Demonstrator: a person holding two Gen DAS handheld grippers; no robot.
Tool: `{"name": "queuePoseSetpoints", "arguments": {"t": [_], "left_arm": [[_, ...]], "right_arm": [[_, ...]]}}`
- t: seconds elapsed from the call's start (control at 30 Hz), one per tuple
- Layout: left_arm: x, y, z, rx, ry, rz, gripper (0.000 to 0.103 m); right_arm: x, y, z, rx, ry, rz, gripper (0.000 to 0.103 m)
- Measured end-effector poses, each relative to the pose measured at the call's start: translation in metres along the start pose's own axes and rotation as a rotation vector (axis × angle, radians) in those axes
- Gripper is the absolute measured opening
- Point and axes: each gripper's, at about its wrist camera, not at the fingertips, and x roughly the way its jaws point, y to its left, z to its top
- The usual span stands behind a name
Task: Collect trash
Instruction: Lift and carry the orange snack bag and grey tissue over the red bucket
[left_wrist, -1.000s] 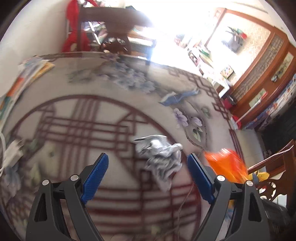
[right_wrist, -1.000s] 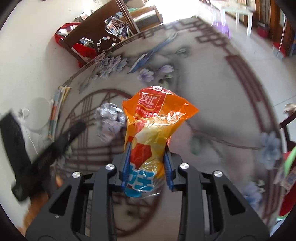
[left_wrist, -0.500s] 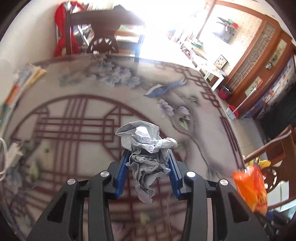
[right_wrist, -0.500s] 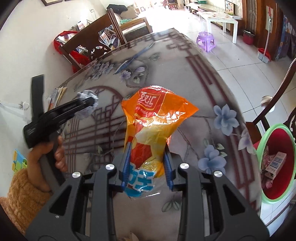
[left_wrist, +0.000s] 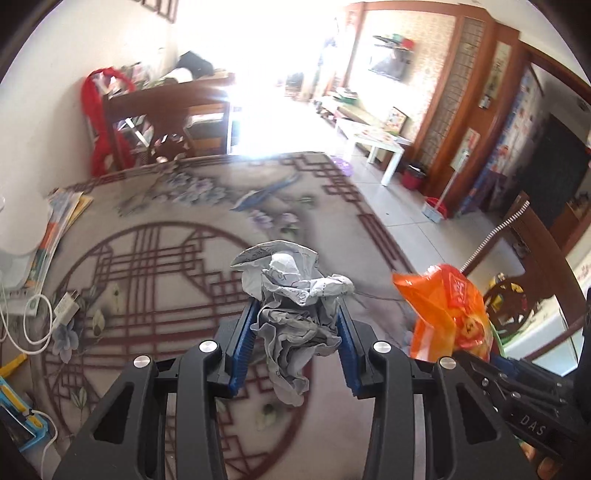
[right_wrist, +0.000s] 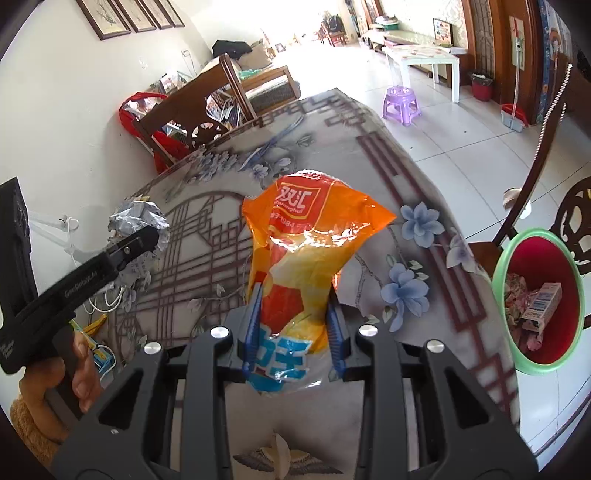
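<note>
A crumpled grey paper wad is pinched between the blue pads of my left gripper, lifted above the patterned tablecloth. My right gripper is shut on an orange and yellow snack bag, which stands up out of its pads. The right wrist view also shows the left gripper at the left with the paper wad, held by a hand. In the left wrist view the snack bag shows at the right. A red bin with a green rim holding trash stands beside the table at the right.
Books lie at the table's left edge, with a white charger and cable near them. Wooden chairs stand at the far end and another chair by the bin. A purple stool and a white table stand on the tiled floor.
My left gripper closed on the paper wad that lay on the table and lifted it. My right gripper carried the snack bag up and rightward, and the bin came into view.
</note>
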Motion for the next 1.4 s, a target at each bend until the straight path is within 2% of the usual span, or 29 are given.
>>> {"name": "queuePoseSetpoints", "arguments": {"t": [0.27,0.5,0.83,1.4], "left_arm": [[-0.013,-0.049,-0.009,0.099,-0.004,-0.068,0.038],[-0.022,-0.080,-0.020,0.147,0.002,-0.094,0.038],[-0.024,-0.116,-0.030,0.176,0.010,-0.110,0.038],[0.009,-0.202,-0.030,0.230,0.044,-0.144,0.038]], "right_arm": [[-0.040,-0.017,-0.012,0.042,-0.088,-0.037,0.031],[-0.065,-0.039,-0.023,0.085,-0.130,-0.062,0.031],[-0.089,-0.067,-0.032,0.111,-0.153,-0.085,0.031],[-0.112,-0.141,-0.022,0.150,-0.168,-0.135,0.031]]}}
